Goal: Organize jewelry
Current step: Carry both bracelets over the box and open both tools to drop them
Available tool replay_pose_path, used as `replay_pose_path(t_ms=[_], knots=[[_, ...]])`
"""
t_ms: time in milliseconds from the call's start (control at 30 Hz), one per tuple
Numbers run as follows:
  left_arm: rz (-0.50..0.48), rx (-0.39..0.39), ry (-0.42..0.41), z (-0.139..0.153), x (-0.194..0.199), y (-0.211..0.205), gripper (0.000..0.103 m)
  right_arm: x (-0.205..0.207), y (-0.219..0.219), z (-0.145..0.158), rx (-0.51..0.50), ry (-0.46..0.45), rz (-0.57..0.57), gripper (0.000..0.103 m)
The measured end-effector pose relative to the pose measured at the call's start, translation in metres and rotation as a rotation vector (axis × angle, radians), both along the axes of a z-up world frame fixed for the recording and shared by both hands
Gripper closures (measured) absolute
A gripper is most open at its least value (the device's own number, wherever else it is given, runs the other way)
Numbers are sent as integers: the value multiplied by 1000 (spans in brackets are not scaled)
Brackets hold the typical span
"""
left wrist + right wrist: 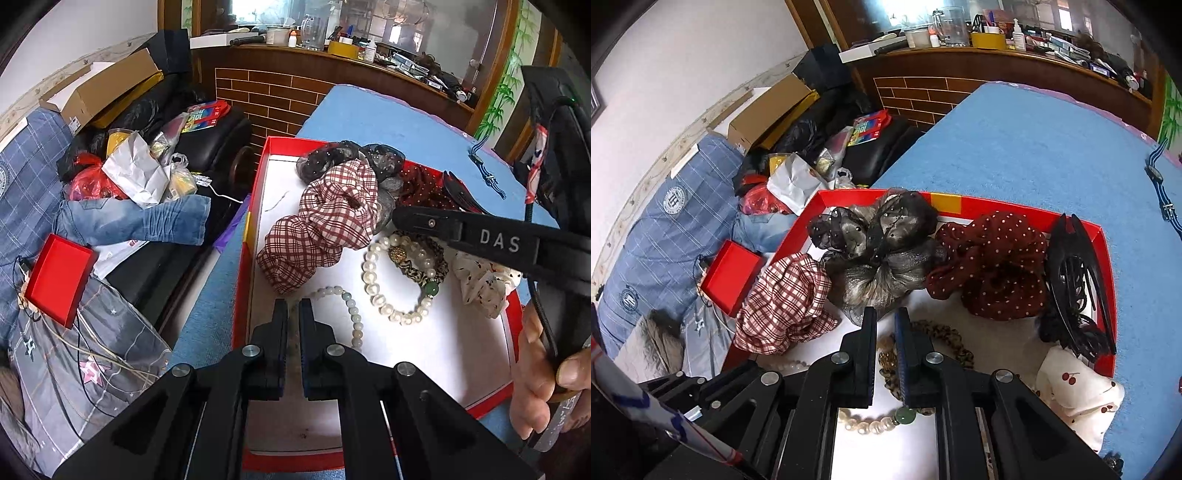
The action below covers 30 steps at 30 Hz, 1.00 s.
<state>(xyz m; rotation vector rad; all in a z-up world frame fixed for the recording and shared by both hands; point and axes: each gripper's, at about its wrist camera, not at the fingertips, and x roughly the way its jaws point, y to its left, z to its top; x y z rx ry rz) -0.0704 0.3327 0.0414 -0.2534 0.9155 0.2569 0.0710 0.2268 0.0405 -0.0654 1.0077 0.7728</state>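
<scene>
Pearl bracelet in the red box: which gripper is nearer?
Right. The right gripper hangs directly over the pearl bracelet; the left gripper sits off beside it.

so the surface [1015,147] is covered in a fuzzy blue cloth. a shallow red tray [1106,258] with a white floor sits right on it near the left edge, and a blue-and-white striped watch strap [1161,188] lies on the cloth off past the tray's far right corner, well apart from it

Bright, even daylight enters from the window [243,9] at the top of the frame; shadows are soft. Strong fisheye bending and dark vignetting mark the corners.
</scene>
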Motion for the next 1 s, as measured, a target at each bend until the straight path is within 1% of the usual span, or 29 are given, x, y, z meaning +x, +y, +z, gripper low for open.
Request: replay_pose_path(t_ms=[133,367,600,667,700,733,767,800,933,1000], knots=[[4,-4,-9,4,-3,0,97,-3,-8,8,22,-4,-3,91],[5,4,-29,16,-6,-8,97,-8,-37,22,71,-4,-30,91],[-29,20,-45,27,-7,-30,97,-15,-81,26,103,18,-81,91],[-43,25,-47,29,-7,-37,96,-16,-97,28,109,17,-99,89],[-57,27,-49,30,-6,-43,94,-16,-105,29,110,15,-109,88],[-64,29,-50,31,-5,-47,89,-16,-113,29,111,13,-122,85],[-75,34,-52,32,-4,-54,86,-17,-122,30,113,15,-134,83],[-84,38,-55,33,-3,-59,83,-18,-132,30,118,19,-143,82],[-127,38,-54,35,2,-79,83,-22,-170,28,127,32,-189,82],[-153,39,-50,35,6,-91,83,-25,-187,26,114,30,-208,82]])
